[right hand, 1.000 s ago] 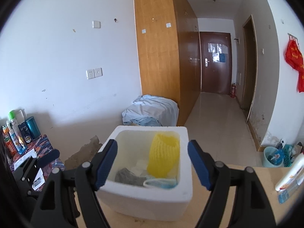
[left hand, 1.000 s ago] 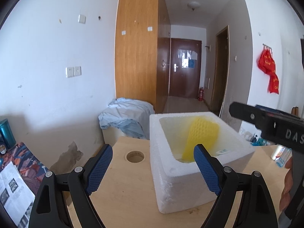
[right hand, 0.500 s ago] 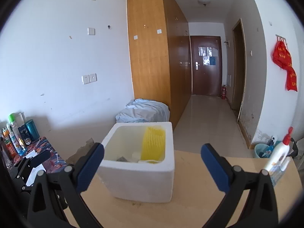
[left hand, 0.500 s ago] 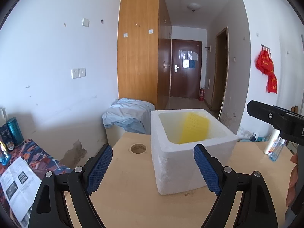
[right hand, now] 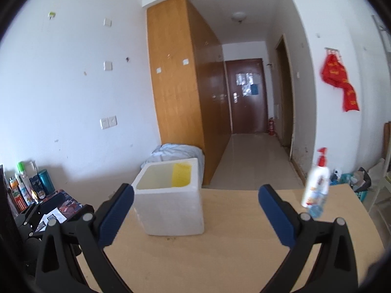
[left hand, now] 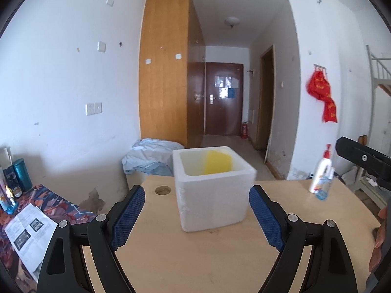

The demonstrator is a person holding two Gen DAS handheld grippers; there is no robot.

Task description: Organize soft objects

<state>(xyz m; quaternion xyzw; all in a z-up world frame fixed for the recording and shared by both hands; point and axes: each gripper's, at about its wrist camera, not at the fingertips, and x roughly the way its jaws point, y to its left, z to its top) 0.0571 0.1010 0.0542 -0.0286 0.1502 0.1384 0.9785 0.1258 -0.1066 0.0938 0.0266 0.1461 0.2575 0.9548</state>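
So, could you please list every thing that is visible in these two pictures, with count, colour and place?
foam box: 1, white, on the wooden table, open on top
foam net: 1, yellow, inside the box
table: 1, light wood, round hole near its far left edge
pump bottle: 1, white with red pump, far right of the table
bundle of cloth: 1, pale blue, behind the table by the wardrobe
wardrobe: 1, wood, against the left wall
door: 1, dark brown, end of the corridor
red cloth: 1, hanging on the right wall
left gripper: 1, black with blue pads, open, empty
right gripper: 1, the same, open, empty
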